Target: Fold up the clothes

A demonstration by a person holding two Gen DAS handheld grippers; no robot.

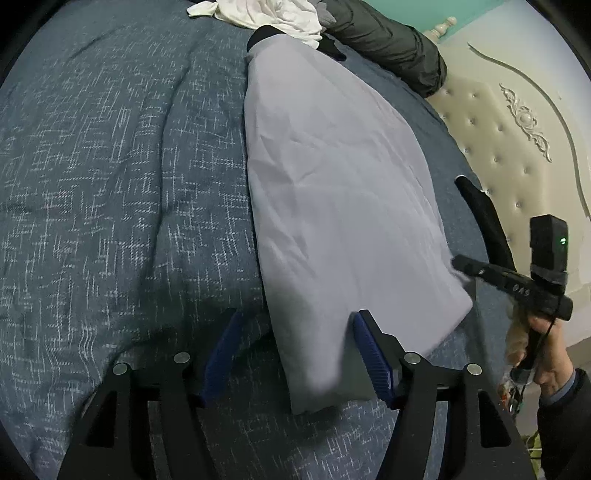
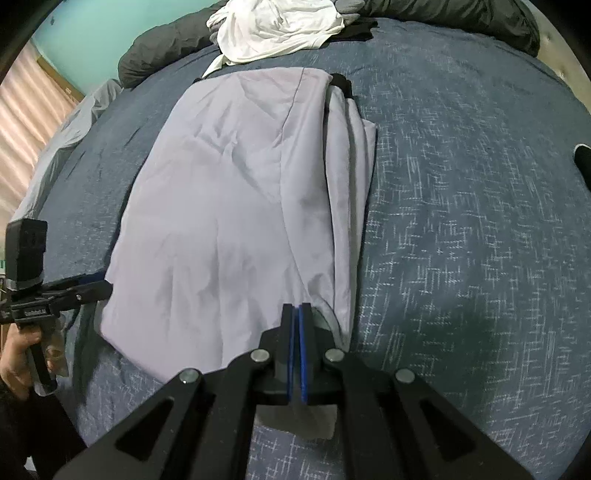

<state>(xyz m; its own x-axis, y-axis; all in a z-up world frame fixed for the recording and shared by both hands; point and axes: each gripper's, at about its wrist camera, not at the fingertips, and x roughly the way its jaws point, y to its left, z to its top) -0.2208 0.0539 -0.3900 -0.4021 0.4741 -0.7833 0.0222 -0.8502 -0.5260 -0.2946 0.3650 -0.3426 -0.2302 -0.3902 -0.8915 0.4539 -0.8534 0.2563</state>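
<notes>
A pale grey garment point(image 1: 332, 184) with a black collar lies folded lengthwise on the blue bedspread point(image 1: 110, 184). My left gripper point(image 1: 298, 317) is open, and its blue pads straddle the garment's near corner. In the right wrist view the same garment point(image 2: 221, 206) stretches away from me, its layered edges stacked along the right side. My right gripper point(image 2: 295, 310) is shut on the garment's near hem, and a bit of fabric shows beneath the pads. Each gripper also shows in the other's view: the right gripper point(image 1: 461, 264) at the hem, the left gripper point(image 2: 105, 286) at the other corner.
A crumpled white garment point(image 2: 277, 29) and a dark jacket point(image 1: 388, 40) lie at the bed's far end. A black curved item point(image 1: 484, 218) rests near the cream tufted headboard point(image 1: 517, 129). A pink curtain point(image 2: 29, 110) hangs at the left. A hand point(image 1: 546, 354) holds the right gripper's handle.
</notes>
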